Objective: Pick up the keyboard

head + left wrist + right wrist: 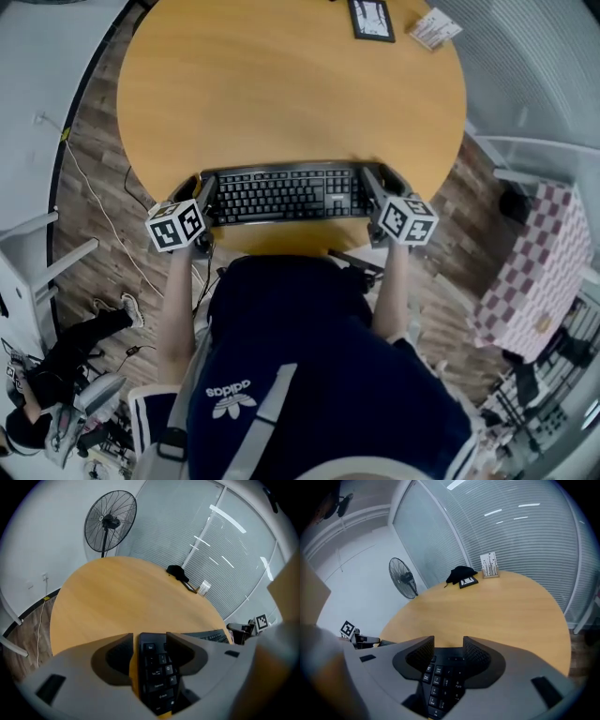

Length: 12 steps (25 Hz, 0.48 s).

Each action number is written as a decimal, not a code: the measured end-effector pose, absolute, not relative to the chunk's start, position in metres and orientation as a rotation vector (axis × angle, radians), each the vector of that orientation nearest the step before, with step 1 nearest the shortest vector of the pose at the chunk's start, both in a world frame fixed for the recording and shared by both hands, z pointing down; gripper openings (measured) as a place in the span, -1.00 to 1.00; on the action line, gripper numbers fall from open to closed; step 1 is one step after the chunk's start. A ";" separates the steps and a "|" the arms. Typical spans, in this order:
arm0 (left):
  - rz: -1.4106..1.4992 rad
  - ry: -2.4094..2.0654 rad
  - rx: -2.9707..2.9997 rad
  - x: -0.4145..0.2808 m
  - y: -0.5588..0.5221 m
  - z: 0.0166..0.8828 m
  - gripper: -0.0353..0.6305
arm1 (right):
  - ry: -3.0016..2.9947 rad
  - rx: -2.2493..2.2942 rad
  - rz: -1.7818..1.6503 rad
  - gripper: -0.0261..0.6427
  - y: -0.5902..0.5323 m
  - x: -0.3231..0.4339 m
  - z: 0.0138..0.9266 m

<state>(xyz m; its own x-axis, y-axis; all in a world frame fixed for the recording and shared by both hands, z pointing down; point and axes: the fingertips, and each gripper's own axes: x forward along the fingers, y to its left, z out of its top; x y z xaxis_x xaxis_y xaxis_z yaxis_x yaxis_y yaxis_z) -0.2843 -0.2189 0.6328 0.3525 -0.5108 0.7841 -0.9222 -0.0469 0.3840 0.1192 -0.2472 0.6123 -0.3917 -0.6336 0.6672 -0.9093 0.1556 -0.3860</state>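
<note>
The black keyboard (286, 194) lies flat at the near edge of the round wooden table (281, 84). My left claw (204, 187) straddles its left end, jaws wide and not gripping. My right claw (373, 183) straddles the numpad end, equally wide. A small frame (371, 19) sits at the far edge.

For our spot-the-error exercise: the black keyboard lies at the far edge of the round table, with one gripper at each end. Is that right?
No: the head view shows the keyboard at the near edge of the table, by the person; the left gripper and right gripper are indeed at its ends.
</note>
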 end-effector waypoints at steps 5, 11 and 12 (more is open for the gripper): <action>0.587 -1.263 1.656 -0.285 -0.217 0.645 -0.29 | -2.015 1.492 1.149 -0.40 -0.247 0.126 0.628; 0.567 -1.239 1.640 -0.282 -0.215 0.649 -0.29 | -1.938 1.536 1.183 -0.39 -0.244 0.147 0.642; 0.561 -1.237 1.641 -0.282 -0.216 0.649 -0.29 | -1.931 1.544 1.192 -0.39 -0.244 0.148 0.643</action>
<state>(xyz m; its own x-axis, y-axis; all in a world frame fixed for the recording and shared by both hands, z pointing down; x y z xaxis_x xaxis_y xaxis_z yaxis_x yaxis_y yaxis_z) -0.2817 -0.2164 0.6489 0.3781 -0.4614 0.8026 -0.9078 -0.0148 0.4191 0.1479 -0.2445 0.6433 -0.3142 -0.5930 0.7414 -0.9284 0.0290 -0.3703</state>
